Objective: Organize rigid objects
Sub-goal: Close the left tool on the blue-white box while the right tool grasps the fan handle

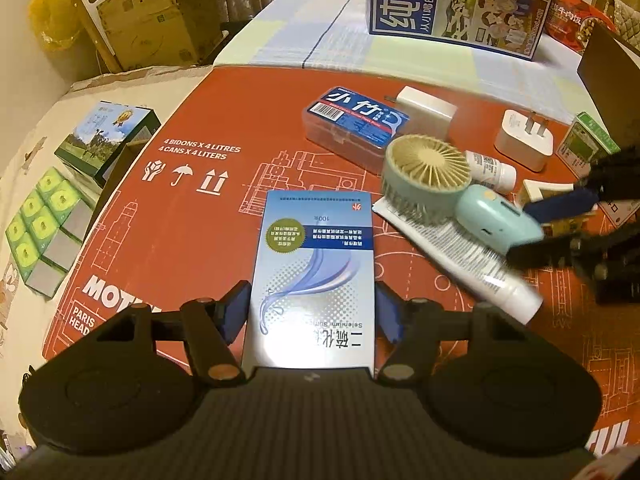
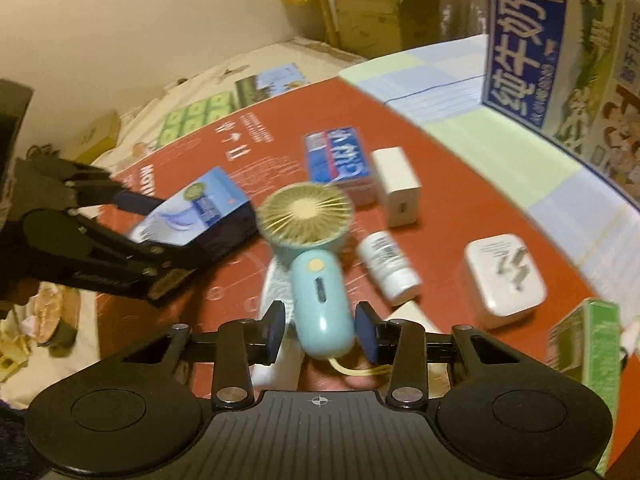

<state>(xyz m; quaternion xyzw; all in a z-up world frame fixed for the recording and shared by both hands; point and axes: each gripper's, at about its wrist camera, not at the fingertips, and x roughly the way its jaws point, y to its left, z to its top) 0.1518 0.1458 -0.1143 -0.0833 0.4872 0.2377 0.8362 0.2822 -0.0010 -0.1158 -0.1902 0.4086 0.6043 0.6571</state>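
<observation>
Blue box (image 1: 314, 276) sits between your left gripper (image 1: 312, 312) pads, pinched at sides, above red carton (image 1: 224, 128); mini fan (image 2: 316, 264) handle between right gripper (image 2: 322, 330) fingers, spread, gap visible, not yet clamped; risk: closing on rounded handle squirts fan sideways into white bottle (image 2: 390, 268); right view blurred, so you're moving fast.

The blue box (image 1: 314, 276) runs under the left gripper's (image 1: 314, 312) body, hiding its near end. The milk carton (image 1: 460, 0) is cut off by the top edge. The right gripper (image 1: 560, 220) smears with motion blur, and the fan (image 2: 312, 248) covers much of the white tube (image 1: 460, 248).
</observation>
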